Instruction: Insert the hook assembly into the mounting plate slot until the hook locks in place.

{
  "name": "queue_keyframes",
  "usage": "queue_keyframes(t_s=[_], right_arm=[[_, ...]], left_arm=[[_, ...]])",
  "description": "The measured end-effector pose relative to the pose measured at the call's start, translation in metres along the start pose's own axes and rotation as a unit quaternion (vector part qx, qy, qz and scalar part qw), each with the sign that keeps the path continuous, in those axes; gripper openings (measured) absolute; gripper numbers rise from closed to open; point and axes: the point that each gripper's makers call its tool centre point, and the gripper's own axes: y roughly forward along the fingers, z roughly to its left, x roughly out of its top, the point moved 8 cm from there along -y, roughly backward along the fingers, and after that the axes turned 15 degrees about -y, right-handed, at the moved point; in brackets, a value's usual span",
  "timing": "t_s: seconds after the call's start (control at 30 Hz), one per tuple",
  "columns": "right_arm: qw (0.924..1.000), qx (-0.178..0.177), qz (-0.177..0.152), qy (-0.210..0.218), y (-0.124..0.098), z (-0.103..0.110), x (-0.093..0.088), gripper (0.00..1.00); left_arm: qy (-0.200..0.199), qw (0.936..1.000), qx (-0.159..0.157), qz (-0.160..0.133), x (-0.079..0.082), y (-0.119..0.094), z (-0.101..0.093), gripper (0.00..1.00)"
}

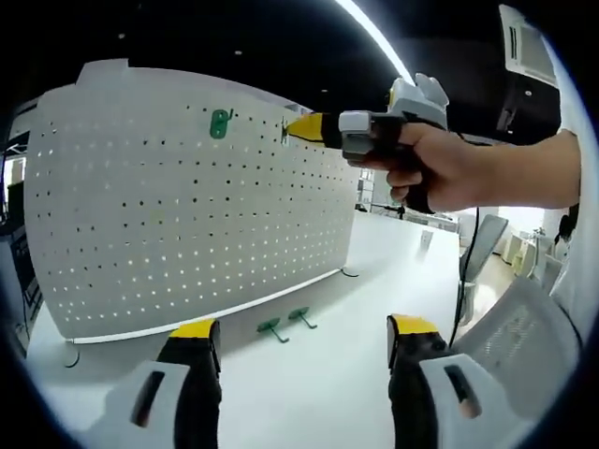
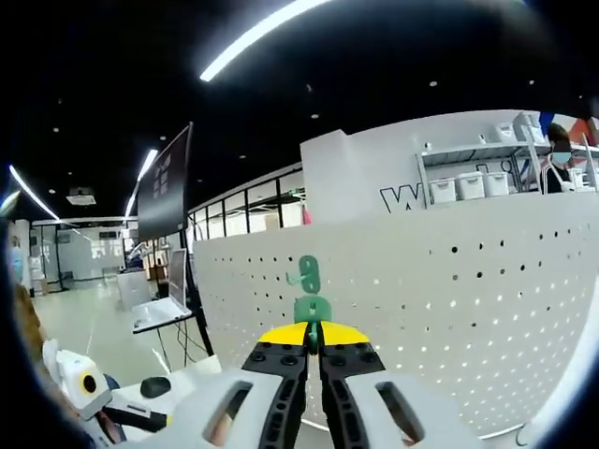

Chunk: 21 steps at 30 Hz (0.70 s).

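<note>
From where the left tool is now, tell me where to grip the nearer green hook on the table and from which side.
Grip the nearer green hook across its thin straight shank, coming down from above. It lies flat on the white table, so only a top approach gets the open left tool around it; the wider end looks harder to pinch.

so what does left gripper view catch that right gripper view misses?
Left gripper view alone: two green hooks lying on the table by the pegboard's foot, a hook already hanging on the board, the person's hand holding the right gripper up at the board, and the left gripper, open.

Right gripper view alone: its jaws closed on a green hook at the board, plus shelving with bins behind.

Both: the white pegboard.
</note>
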Motion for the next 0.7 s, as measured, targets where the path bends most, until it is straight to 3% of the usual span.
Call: queue_keyframes(t_s=[0.13, 0.7], right_arm=[[0.9996, -0.020, 0.001, -0.021, 0.008, -0.003, 0.005, 0.00], [0.9970, -0.067, -0.007, -0.039, 0.032, -0.011, 0.007, 0.01]], left_arm=[[0.000, 1.0000, -0.001, -0.003, -0.001, 0.000, 0.000, 0.74], [0.011, 0.9999, -0.009, -0.004, -0.004, 0.001, -0.003, 0.73]])
